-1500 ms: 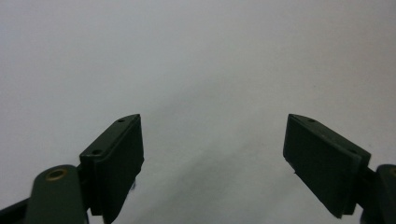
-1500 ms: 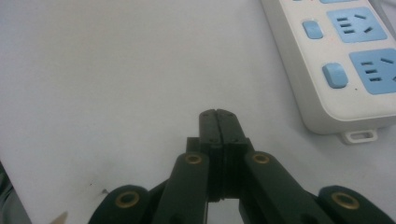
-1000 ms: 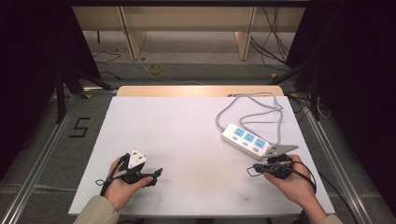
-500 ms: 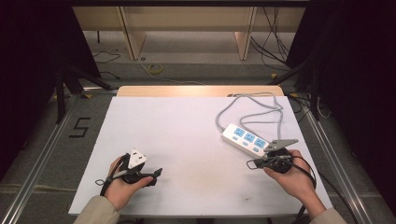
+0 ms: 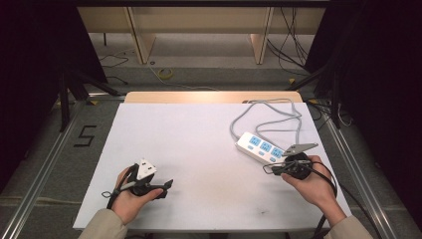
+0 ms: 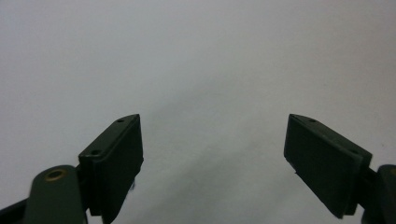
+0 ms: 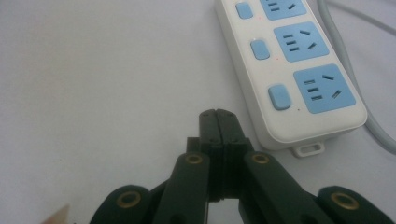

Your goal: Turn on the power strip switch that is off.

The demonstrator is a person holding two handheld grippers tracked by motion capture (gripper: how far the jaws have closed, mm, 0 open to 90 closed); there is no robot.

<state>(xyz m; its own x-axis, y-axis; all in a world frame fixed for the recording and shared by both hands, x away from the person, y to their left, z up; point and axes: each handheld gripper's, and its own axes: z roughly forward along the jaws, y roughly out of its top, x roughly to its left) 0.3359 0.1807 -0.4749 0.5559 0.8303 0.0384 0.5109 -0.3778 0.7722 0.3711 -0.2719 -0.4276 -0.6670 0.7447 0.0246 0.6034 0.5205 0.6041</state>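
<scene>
The power strip (image 5: 263, 148) lies on the right side of the white table (image 5: 199, 149), its grey cord (image 5: 268, 117) looping away behind it. The right gripper (image 7: 218, 122), jaws pressed together with nothing between them, sits just beside the strip's near end, apart from it. The left gripper (image 6: 212, 149), jaws wide apart, is over bare table, well apart from the strip.
</scene>
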